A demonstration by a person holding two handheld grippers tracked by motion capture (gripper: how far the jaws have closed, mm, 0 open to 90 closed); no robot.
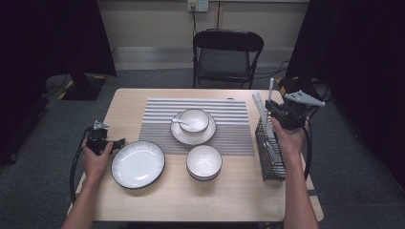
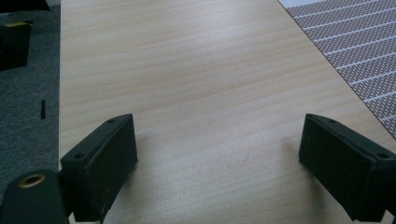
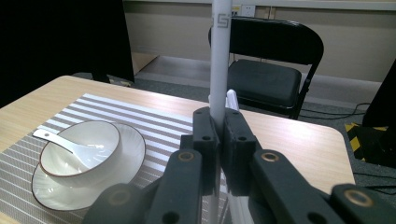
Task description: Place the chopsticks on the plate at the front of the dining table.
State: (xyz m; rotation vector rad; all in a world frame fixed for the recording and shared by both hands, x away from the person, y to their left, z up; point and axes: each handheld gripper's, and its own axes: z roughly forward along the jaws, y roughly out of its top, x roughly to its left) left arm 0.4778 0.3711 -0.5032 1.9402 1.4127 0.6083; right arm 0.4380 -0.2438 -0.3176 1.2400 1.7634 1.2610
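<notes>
My right gripper (image 1: pixel 278 113) (image 3: pixel 219 140) is shut on a long white utensil handle (image 1: pixel 271 88) (image 3: pixel 220 56), held upright above the far end of a black wire rack (image 1: pixel 270 153). More white utensils (image 1: pixel 259 106) lean in that rack. My left gripper (image 1: pixel 102 137) (image 2: pixel 219 158) hangs open over bare tabletop, just left of a large white plate (image 1: pixel 138 163), with nothing between its jaws. On the striped placemat (image 1: pixel 157 121) sits a bowl (image 1: pixel 193 119) (image 3: pixel 79 149) on a saucer (image 1: pixel 193 138) (image 3: pixel 126 161), with a white spoon (image 1: pixel 178 121) (image 3: pixel 51 137) in it.
A second white bowl (image 1: pixel 204 161) stands at the placemat's near edge. A black folding chair (image 1: pixel 227 52) (image 3: pixel 275 60) stands behind the table. The table's left edge (image 2: pixel 60 93) runs close beside my left gripper. Dark curtains flank the room.
</notes>
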